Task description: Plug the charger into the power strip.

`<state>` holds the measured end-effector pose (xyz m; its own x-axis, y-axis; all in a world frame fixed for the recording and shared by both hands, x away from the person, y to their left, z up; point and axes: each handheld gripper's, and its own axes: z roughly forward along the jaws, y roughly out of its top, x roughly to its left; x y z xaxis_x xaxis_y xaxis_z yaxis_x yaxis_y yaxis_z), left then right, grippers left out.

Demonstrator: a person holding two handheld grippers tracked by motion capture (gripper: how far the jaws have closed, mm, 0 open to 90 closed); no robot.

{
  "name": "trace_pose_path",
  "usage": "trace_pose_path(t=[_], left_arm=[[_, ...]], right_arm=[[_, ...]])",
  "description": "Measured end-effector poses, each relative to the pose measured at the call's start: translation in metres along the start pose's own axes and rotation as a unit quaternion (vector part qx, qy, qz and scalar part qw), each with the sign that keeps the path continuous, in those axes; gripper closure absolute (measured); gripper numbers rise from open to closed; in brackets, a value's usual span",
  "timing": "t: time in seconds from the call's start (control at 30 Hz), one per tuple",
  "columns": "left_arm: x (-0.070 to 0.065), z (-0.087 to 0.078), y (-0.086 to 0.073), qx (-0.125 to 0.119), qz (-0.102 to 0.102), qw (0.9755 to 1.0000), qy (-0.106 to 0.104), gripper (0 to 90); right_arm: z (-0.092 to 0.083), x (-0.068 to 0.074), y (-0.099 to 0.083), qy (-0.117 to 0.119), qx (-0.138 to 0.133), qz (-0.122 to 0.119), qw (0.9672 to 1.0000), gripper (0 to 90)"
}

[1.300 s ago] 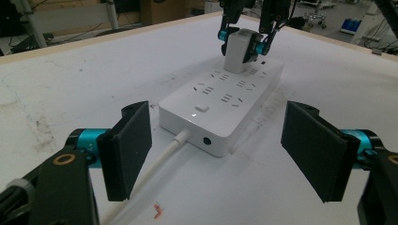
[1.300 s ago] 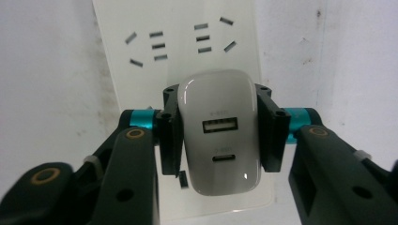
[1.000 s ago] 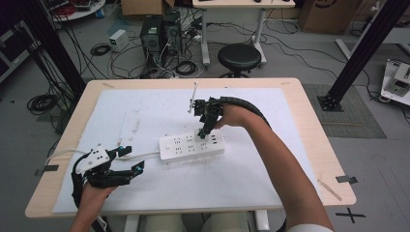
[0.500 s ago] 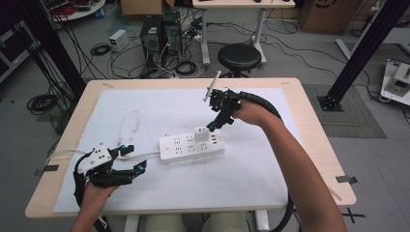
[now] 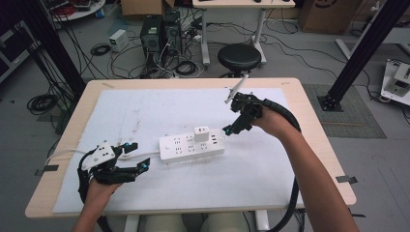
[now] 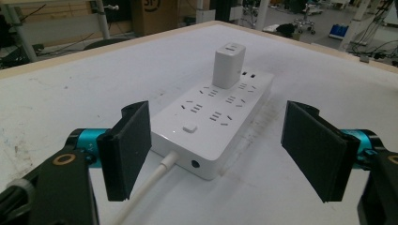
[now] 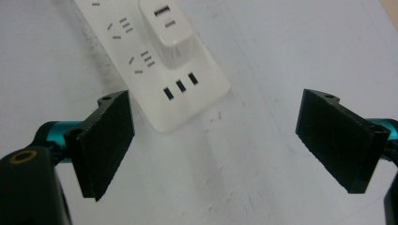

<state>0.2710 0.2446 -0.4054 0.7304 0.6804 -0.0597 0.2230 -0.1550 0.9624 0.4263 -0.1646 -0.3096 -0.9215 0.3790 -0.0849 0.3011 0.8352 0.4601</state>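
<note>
**Ana:** High view first: where is the power strip [image 5: 191, 146]?

**Ben:** Near the middle of the white mat [image 5: 145, 108] on the desk [image 5: 316, 128], lying crosswise. A white charger [image 5: 201, 134] stands plugged into it, toward its right end. Its white cord [image 5: 63, 154] leaves the left end and runs off over the desk's left edge.

**Ana:** And the tools?

**Ben:** Left tool [image 5: 138, 155] sits just left of the strip, jaws wide and level, with nothing between them. In the left gripper view the strip's cord end lies just beyond the jaws. Right tool [image 5: 228, 129] hovers just off the strip's right end; its jaws have just been opening and stand wide, empty.

**Ana:** Free room?

**Ben:** Bare mat lies beyond the strip toward the far edge, and right of it too. The near edge is close behind the left tool.
</note>
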Motion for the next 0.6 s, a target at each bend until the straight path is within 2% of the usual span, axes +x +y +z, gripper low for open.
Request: trace_pose_path(t=[0.27,0.6], left_arm=[[0.000,0.005,0.002,0.000,0.006,1.0000,-0.003,24.8],[0.007,0.005,0.005,-0.005,0.008,1.0000,-0.001,24.8]], right_arm=[[-0.018,0.004,-0.045,-0.029,-0.031,0.043,0.9982,12.3],[-0.020,0.014,-0.091,-0.047,-0.053,0.082,0.9941,12.3]])
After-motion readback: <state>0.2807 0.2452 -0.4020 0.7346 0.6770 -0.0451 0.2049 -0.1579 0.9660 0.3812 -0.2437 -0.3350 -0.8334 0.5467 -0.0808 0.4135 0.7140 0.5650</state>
